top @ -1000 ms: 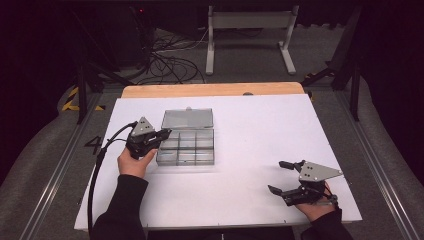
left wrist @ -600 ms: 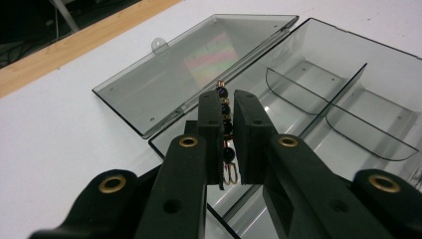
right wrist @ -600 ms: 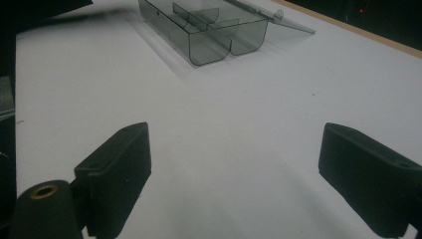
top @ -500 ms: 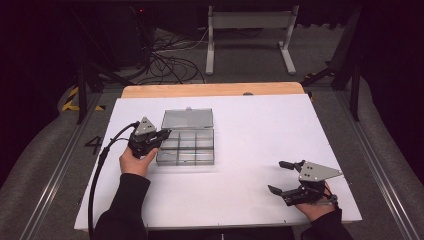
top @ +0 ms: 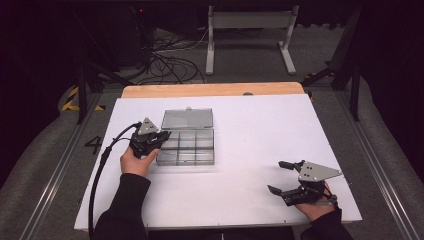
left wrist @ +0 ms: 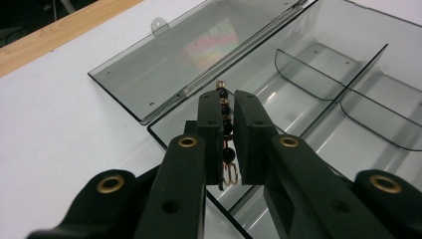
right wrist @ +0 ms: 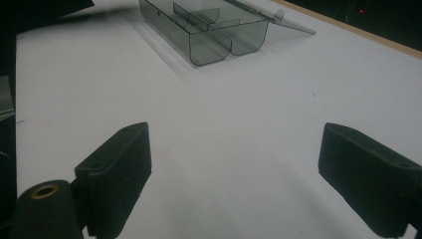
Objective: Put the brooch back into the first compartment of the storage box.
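A white table [top: 250,150] is backed by dark, cable-strewn floor [top: 165,55]; a beaded chain [left wrist: 226,127] is pinched by the left gripper [left wrist: 228,102] over the clear box [top: 187,142]; the right gripper [top: 282,176] is held agape.

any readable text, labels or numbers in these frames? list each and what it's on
"4": dark digit on the grey floor left of the table.
Nothing readable on the clear compartment box, its open lid, or either gripper; the colourful patch on the lid is a blurred reflection, not text.
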A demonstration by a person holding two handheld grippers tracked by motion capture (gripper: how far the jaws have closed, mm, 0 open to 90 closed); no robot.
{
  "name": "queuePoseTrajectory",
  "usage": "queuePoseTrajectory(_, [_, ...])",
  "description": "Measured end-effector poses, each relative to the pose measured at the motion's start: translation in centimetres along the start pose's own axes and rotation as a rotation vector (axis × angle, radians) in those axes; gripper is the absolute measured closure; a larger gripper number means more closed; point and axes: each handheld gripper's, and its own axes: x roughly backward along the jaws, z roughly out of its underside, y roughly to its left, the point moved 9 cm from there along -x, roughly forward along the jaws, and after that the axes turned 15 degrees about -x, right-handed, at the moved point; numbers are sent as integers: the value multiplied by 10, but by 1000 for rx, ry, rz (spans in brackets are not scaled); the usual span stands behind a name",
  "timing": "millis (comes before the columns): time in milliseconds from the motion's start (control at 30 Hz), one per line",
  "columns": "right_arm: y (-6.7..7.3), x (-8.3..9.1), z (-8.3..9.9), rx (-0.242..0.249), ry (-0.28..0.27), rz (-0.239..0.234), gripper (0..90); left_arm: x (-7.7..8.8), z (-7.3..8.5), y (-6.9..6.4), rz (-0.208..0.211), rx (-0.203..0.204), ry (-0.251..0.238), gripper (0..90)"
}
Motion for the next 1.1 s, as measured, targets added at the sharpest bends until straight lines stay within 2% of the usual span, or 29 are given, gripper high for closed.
queuePoseTrajectory(167, [0, 0, 0, -2, -1, 0, 140, 3, -3, 0, -6, 1, -14, 767])
queuePoseTrajectory(200, [0, 0, 0, -1, -1, -1, 140, 4, -4, -2, 7, 4, -22, 761])
queuePoseTrajectory(333, [0, 0, 0, -2, -2, -1, 140, 9, -9, -4, 8, -5, -40, 718])
queuePoseTrajectory(467, [-1, 0, 0, -3, 1, -2, 140, 22, -18, -6, 11, -16, -83, 678])
queuePoseTrajectory(567, [-1, 0, 0, -4, -1, -2, 139, 28, -21, -7, 9, -16, -95, 661])
queuePoseTrajectory(667, [-1, 1, 0, -6, -2, 0, 140, 40, -28, -12, 31, -11, -119, 640])
queuePoseTrajectory(967, [-1, 1, 0, -6, -3, -1, 139, 58, -34, -22, 61, -10, -121, 606])
queuePoseTrajectory(1100, [-1, 1, 0, -4, -1, -1, 140, 65, -38, -29, 73, -25, -122, 590])
